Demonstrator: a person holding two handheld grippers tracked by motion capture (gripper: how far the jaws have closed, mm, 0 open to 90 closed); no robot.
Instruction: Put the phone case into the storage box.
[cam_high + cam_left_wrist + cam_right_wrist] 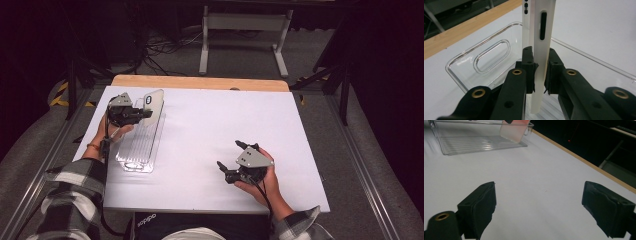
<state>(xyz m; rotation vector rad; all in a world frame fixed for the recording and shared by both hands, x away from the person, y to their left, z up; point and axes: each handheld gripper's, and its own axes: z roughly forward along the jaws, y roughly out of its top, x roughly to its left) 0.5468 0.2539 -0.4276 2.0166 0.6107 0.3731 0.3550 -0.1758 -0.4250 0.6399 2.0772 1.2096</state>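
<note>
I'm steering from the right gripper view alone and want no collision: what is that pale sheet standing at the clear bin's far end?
Observer: A translucent phone case, clamped edge-on between the left gripper jaws.
Operator: Is it inside the bin?
Observer: Its lower end hangs within the clear bin walls. I cannot tell whether it touches the floor.
Operator: And my gripper?
Observer: The right gripper sits over the white table, well apart from the bin.

I see a translucent white phone case (pixel 154 102) with button cut-outs on its edge, held upright over the far end of a clear plastic bin (pixel 141 145). The long, ribbed-bottomed bin lies on the white bench's (pixel 210 135) left side.
</note>
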